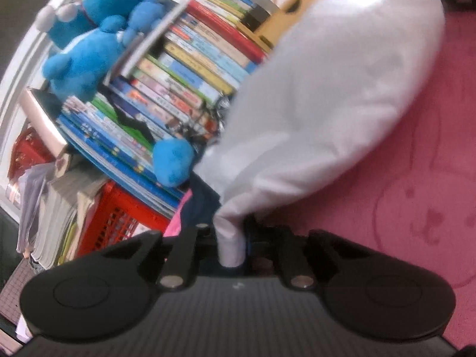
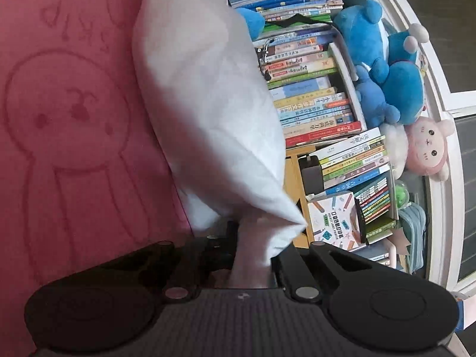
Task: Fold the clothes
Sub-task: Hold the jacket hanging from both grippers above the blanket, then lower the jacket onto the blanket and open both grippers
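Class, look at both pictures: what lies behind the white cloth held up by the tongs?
Behind the white cloth stand stacked books, blue plush toys and a red basket. The pink blanket lies beneath. Whatever sits directly behind the cloth is covered.

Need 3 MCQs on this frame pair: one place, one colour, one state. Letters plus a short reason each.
1. Where do the blue plush toys sit?
A. on the stacked books
B. on the pink mat
C. inside the red basket

2. What colour is the held garment?
A. navy
B. white
C. yellow

3. What is the state of the left hand-held gripper?
A. open, holding nothing
B. shut on the garment
C. resting on a book

Answers:
1 A: the toys lie against the stacked books.
2 B: the cloth is white in both views, above the pink mat.
3 B: the cloth's edge is pinched between its fingers; the right hand-held gripper grips likewise.
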